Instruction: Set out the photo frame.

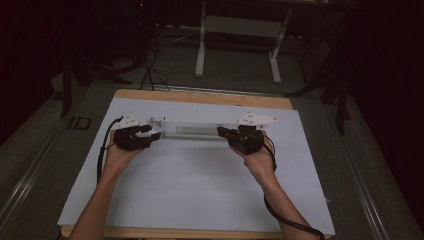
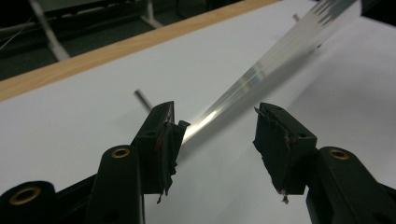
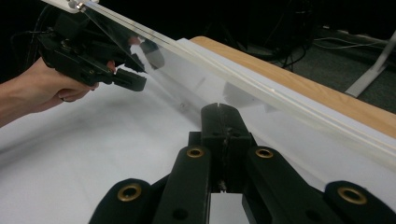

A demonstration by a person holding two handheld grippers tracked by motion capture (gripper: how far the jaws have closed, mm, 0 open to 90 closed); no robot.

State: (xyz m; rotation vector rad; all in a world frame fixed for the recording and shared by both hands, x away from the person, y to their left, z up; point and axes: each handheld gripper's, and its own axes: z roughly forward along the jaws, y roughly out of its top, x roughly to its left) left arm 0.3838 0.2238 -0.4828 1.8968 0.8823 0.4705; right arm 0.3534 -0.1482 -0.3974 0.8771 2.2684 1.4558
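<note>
two grippers flanked a long clear acrylic bar (image 1: 192, 129) lying across the white sheet (image 1: 200, 185), toward the table's 12 o'clock edge. the left gripper (image 1: 150, 133), at the bar's 9 o'clock end, had its jaws spread, the bar's tip (image 2: 196, 128) just beside one pad. the right gripper (image 1: 222, 132), at 3 o'clock, had its jaws pressed together; whether they pinched the bar, i could not tell.

A clear, glossy acrylic-looking panel (image 1: 192, 129) is catching light along its smooth edges. The wooden worktop (image 1: 200, 97) is lying under matt white paper (image 1: 200, 185), while the matt black plastic fingers (image 2: 161, 135) are showing brass-coloured inserts and ragged pads.
</note>
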